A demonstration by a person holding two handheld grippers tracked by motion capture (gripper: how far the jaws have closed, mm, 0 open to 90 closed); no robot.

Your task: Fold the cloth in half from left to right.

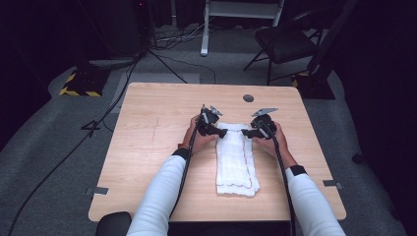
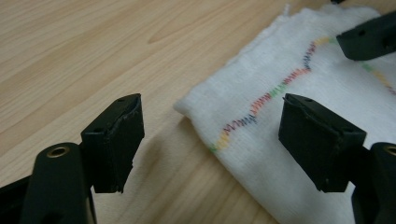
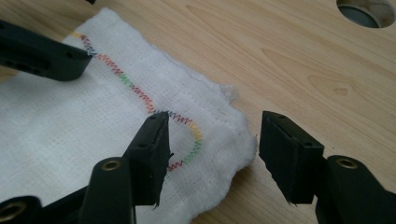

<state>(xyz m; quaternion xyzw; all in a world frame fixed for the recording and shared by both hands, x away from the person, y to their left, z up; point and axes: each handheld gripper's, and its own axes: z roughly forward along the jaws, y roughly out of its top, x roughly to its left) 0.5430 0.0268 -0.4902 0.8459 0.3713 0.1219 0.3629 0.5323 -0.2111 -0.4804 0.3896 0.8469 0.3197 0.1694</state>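
A white folded cloth (image 1: 237, 162) with a multicoloured zigzag seam lies lengthwise on the wooden table (image 1: 147, 147). My left gripper (image 1: 223, 132) is at the cloth's far left corner, and my right gripper (image 1: 246, 132) is at its far right corner. In the left gripper view the jaws of the left gripper (image 2: 212, 105) stand apart astride the corner of the cloth (image 2: 289, 60), pressing nothing. In the right gripper view the right gripper (image 3: 217, 123) is open too, with the rounded corner of the cloth (image 3: 70, 121) lying between its jaws, untouched by the pads.
A round cable hole (image 1: 248, 98) sits in the table just beyond the grippers. Past the far edge, on the grey floor, are a black folding chair (image 1: 285, 42) and loose cables (image 1: 98, 123). Bare wood lies left of the cloth.
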